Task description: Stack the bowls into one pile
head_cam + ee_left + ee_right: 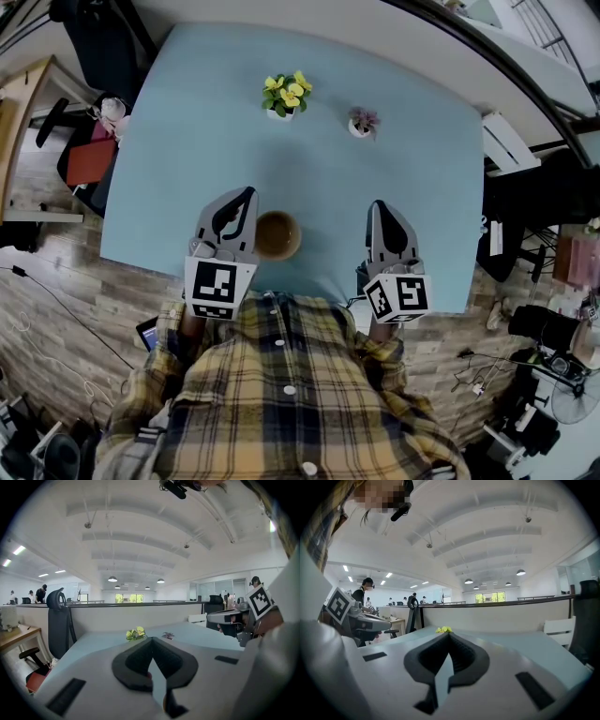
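A brown bowl (277,234) sits on the light blue table (187,141) near its front edge; whether it is one bowl or a pile I cannot tell. My left gripper (247,193) is shut and empty just left of the bowl, its tips level with the bowl's far side. My right gripper (379,205) is shut and empty, well to the right of the bowl. In the left gripper view the jaws (152,641) meet at their tips with nothing between them. The right gripper view shows its jaws (449,637) closed the same way. Neither gripper view shows the bowl.
A small pot of yellow flowers (286,96) and a smaller pot with a purple plant (362,123) stand at the far side of the table. Office chairs (89,37) and clutter surround the table. A person's plaid shirt (281,394) fills the near foreground.
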### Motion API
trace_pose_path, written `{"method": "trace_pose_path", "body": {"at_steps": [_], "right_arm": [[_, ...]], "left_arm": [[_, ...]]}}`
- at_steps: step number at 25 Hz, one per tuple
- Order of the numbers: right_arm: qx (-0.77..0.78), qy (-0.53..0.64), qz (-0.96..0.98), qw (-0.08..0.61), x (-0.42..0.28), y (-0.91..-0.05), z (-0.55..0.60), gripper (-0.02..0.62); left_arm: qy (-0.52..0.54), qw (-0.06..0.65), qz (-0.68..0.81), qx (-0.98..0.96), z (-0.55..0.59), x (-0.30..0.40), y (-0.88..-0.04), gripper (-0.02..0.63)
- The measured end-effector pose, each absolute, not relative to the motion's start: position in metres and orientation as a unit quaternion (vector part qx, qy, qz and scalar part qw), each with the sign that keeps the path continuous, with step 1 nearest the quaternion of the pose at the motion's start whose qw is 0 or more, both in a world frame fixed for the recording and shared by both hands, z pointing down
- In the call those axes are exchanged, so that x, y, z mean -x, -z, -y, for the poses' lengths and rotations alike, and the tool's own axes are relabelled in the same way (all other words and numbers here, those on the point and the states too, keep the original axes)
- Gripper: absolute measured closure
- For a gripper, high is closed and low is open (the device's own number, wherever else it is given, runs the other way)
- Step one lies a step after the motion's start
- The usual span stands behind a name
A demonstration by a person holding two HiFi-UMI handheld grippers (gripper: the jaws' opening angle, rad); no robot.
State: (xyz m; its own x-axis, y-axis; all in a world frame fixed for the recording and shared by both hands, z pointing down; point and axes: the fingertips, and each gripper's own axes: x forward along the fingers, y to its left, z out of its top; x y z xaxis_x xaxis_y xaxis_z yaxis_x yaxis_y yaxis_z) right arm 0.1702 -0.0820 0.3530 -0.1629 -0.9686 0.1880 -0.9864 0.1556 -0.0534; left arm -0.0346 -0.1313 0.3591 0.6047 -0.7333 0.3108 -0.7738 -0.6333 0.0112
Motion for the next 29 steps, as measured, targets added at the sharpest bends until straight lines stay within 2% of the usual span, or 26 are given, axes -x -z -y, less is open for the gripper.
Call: {"method": "trace_pose_path", "body": {"at_steps": [29], "right_arm": [[-0.631,-0.085,0.769,0.055,-0.1636,-0.3585,0.0843,0.594]], "left_arm": [[-0.14,0.072,0.43,-0.889,0.1328,0.0402,-0.3624,0.614]]}}
